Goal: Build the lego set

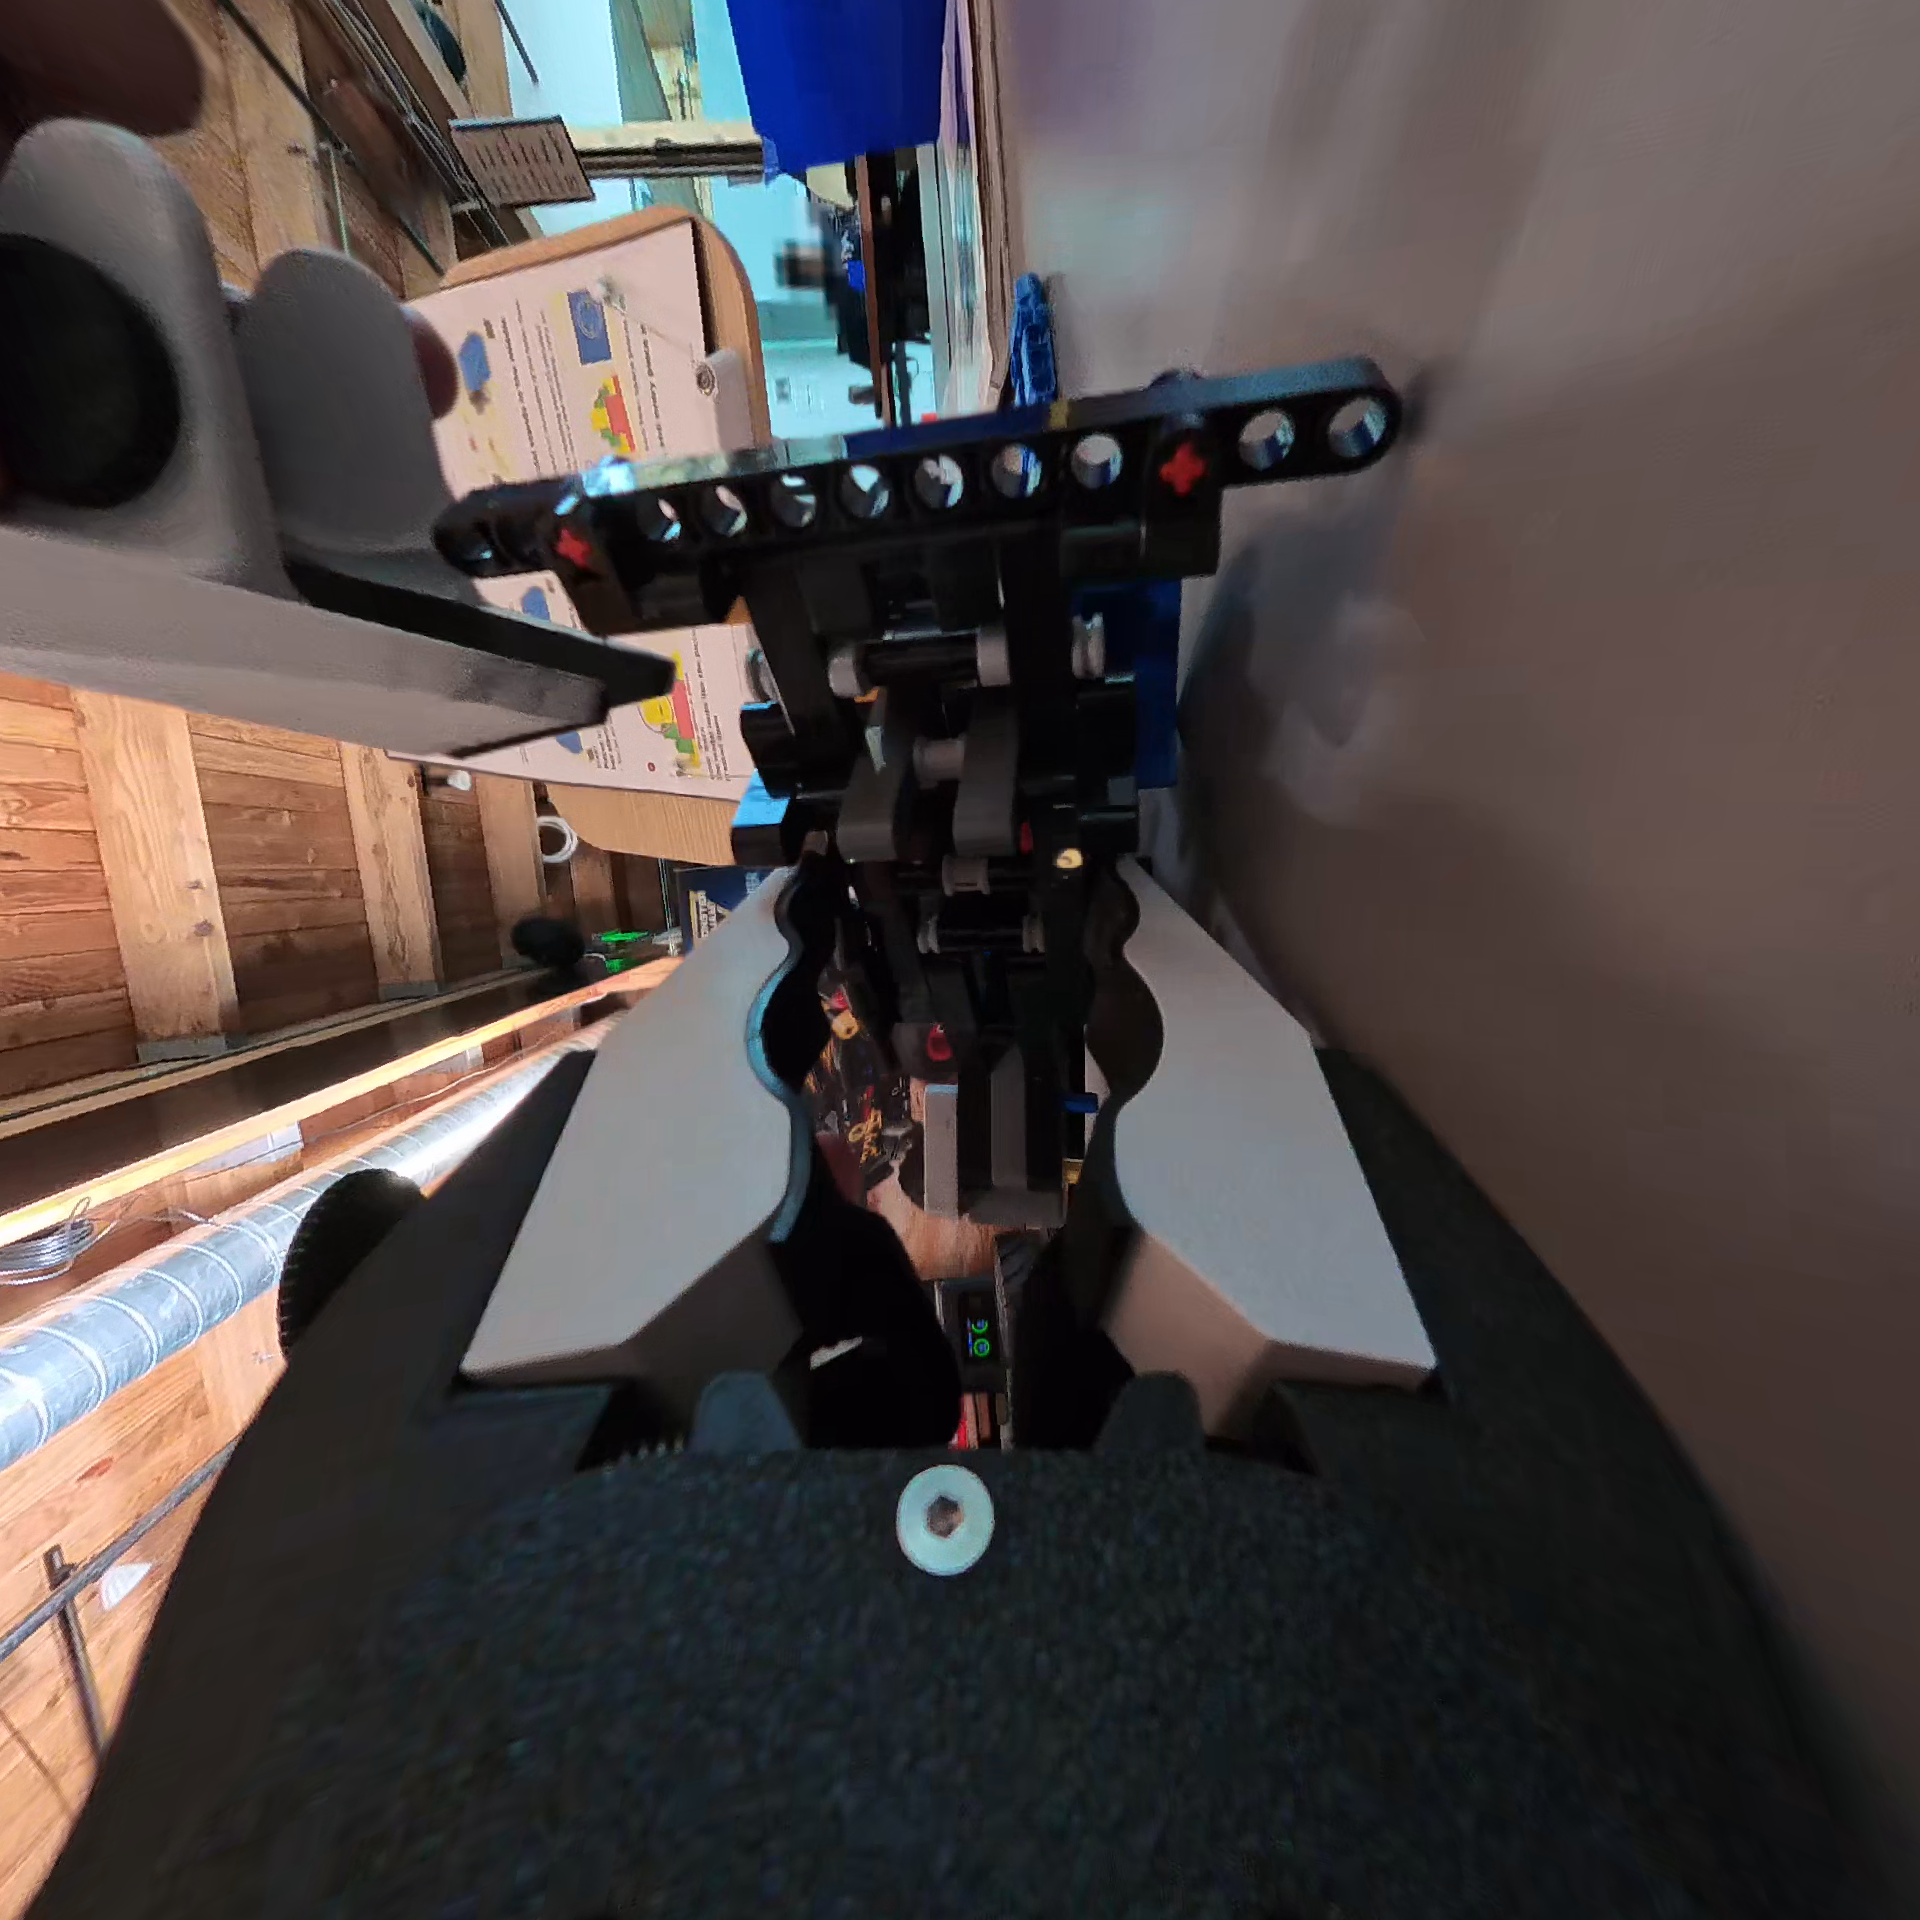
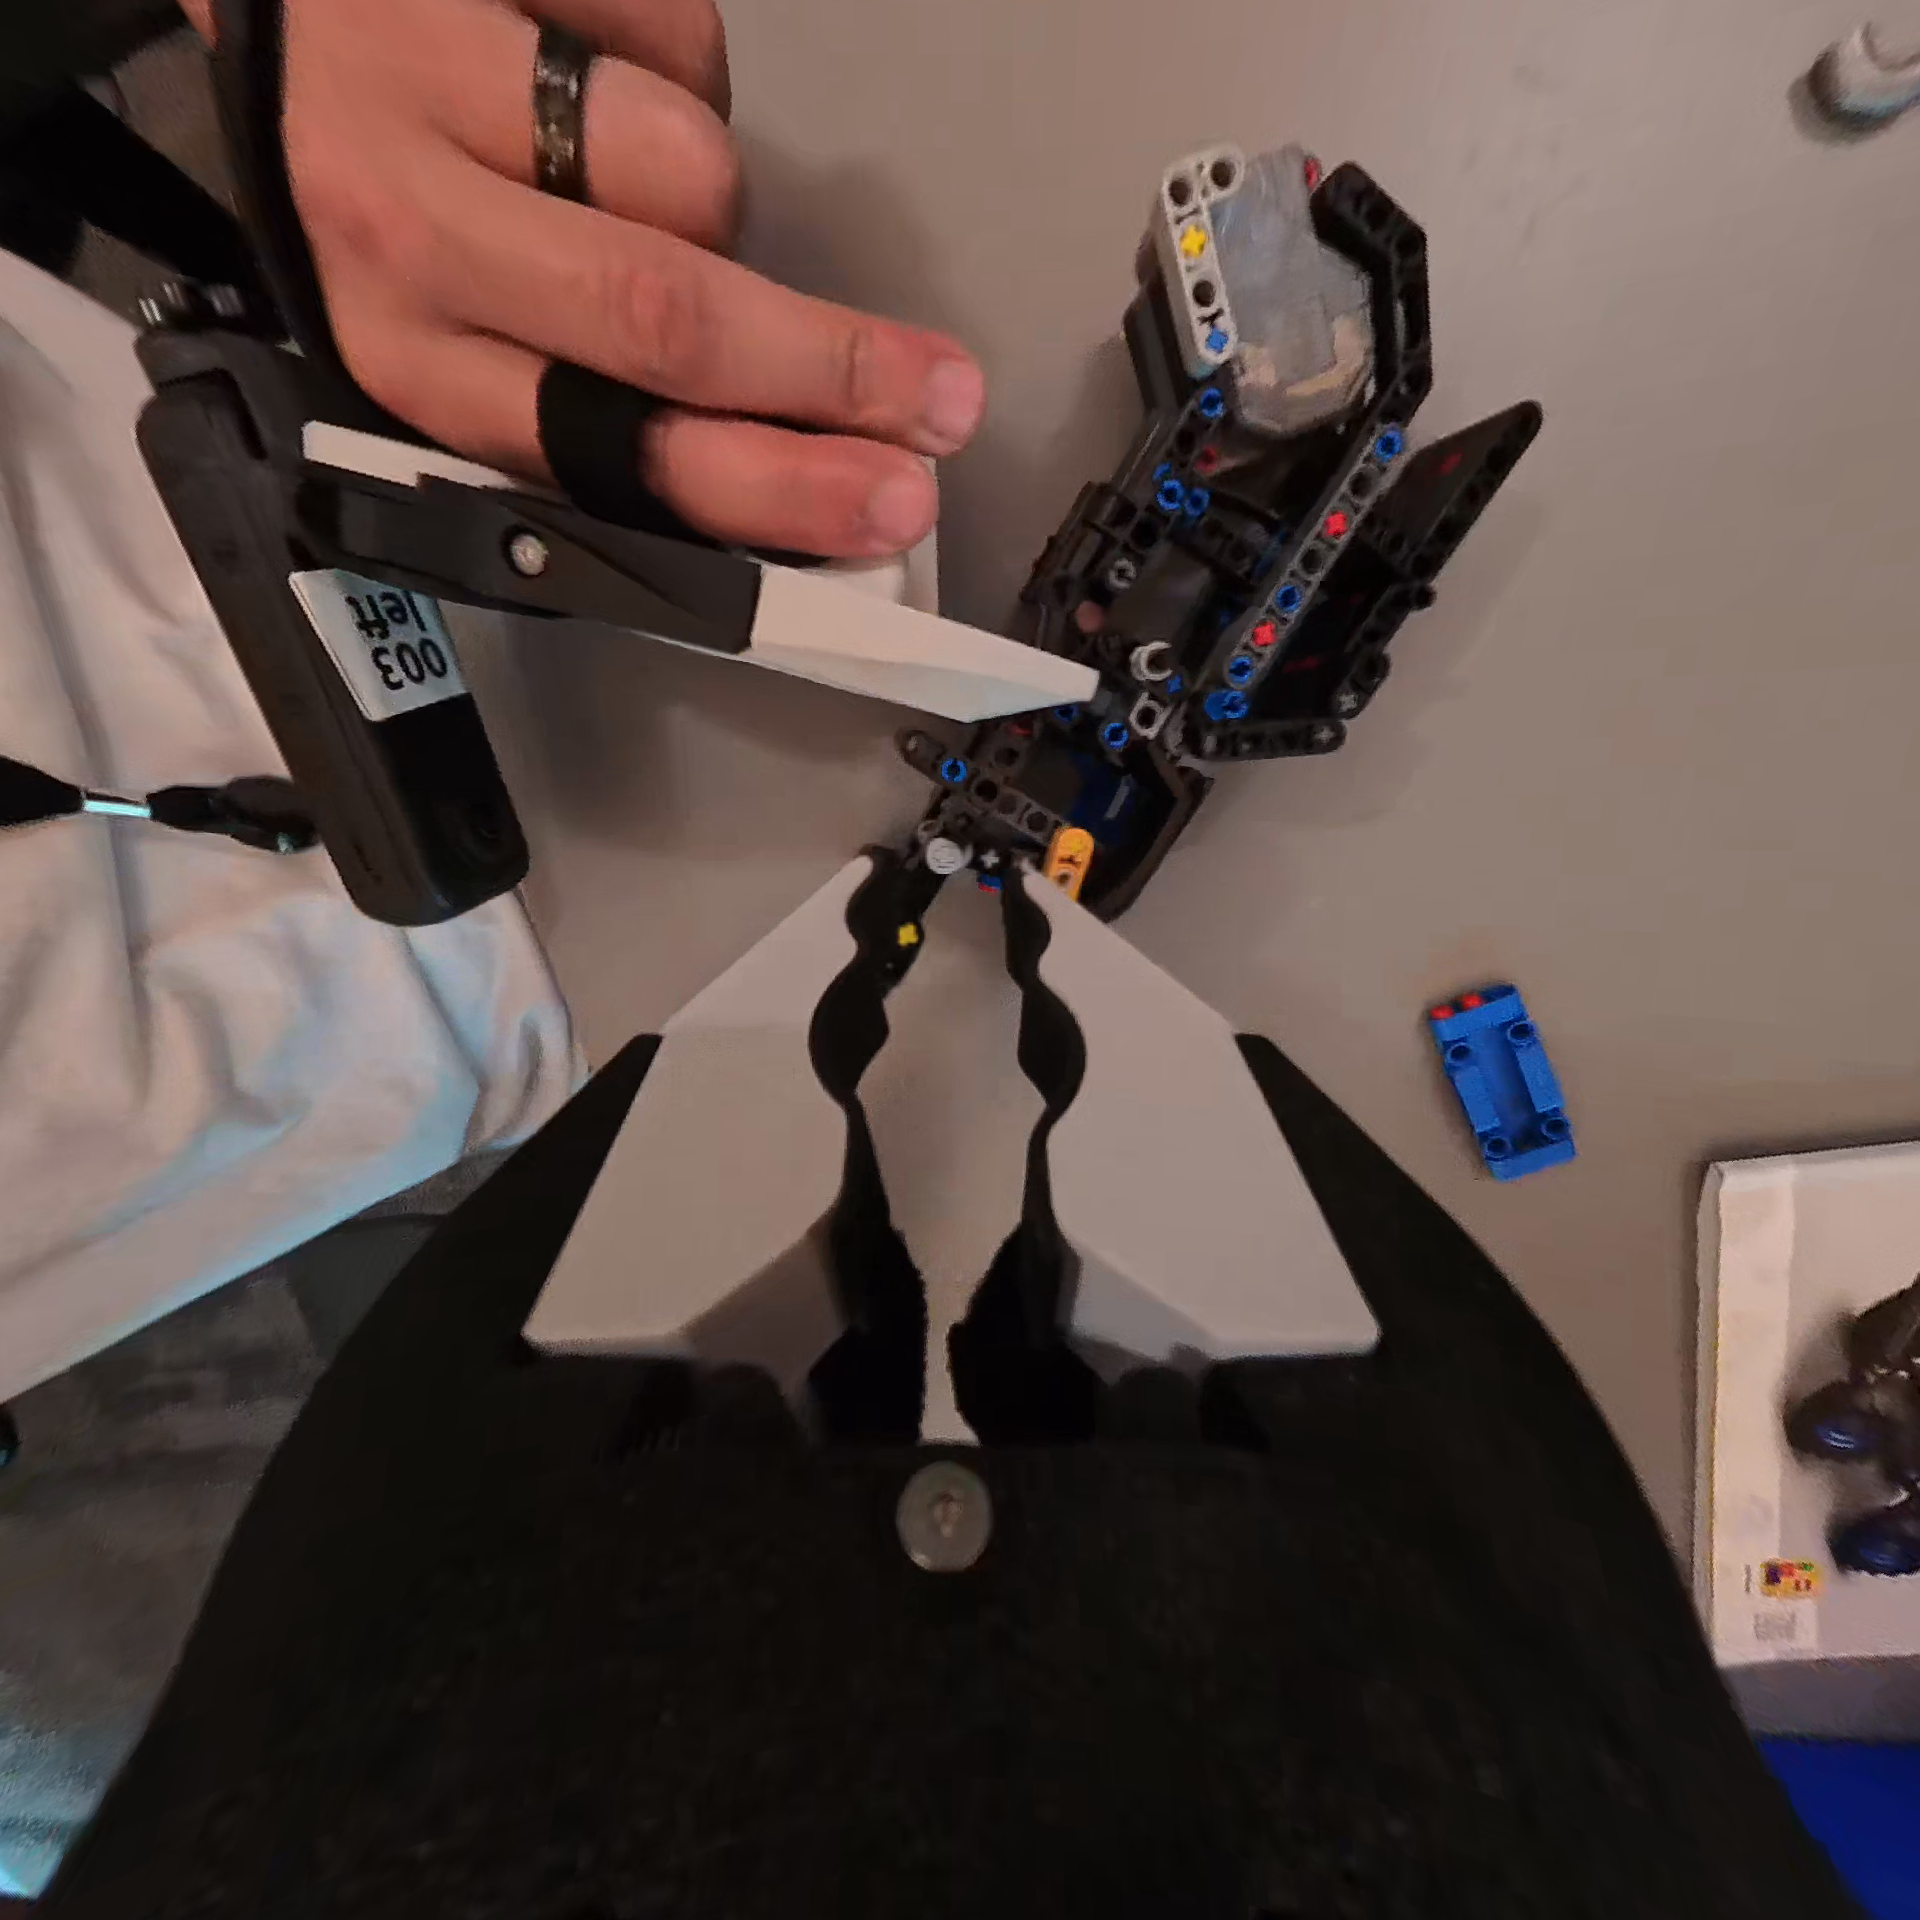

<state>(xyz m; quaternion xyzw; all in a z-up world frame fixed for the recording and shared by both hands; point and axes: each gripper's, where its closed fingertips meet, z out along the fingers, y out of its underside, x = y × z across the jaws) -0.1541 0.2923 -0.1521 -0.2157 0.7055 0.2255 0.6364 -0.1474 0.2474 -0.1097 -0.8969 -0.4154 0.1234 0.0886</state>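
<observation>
One grey desk (image 2: 1558, 727), two tools, one large brick-built model, one loose blue piece, one white box, one white cloth. Far left of the right tool: one white cloth (image 2: 260, 1039) covering the desk's left margin. Up and to the left of the right tool: one hand (image 2: 582, 312), wearing one ring, gripping the left tool (image 2: 1091, 691), whose white finger reaches in from the left to touch the model's side. In the left wrist view the left tool (image 1: 945, 997) is pinching the black and blue model (image 1: 935, 675) between its two fingers, the model's long holed black beam (image 1: 914, 478) lying crosswise just ahead of the tips and its right end close to the grey desk surface (image 1: 1610, 727); the other tool shows at upper left, its finger (image 1: 499, 665) near the beam's left end. Centre: the right tool (image 2: 951, 883), fingers narrowly spread, tips either side of a small protruding end of the model (image 2: 1247, 582), which lies on the desk directly ahead, running up and to the right; whether the tips grip it cannot be told. Right of the right tool: one blue piece (image 2: 1501, 1081) alone on bare desk, well apart from the model, open room around it. Far right, at the frame edge: one white box (image 2: 1756, 1403) holding dark wheeled parts, blurred.
</observation>
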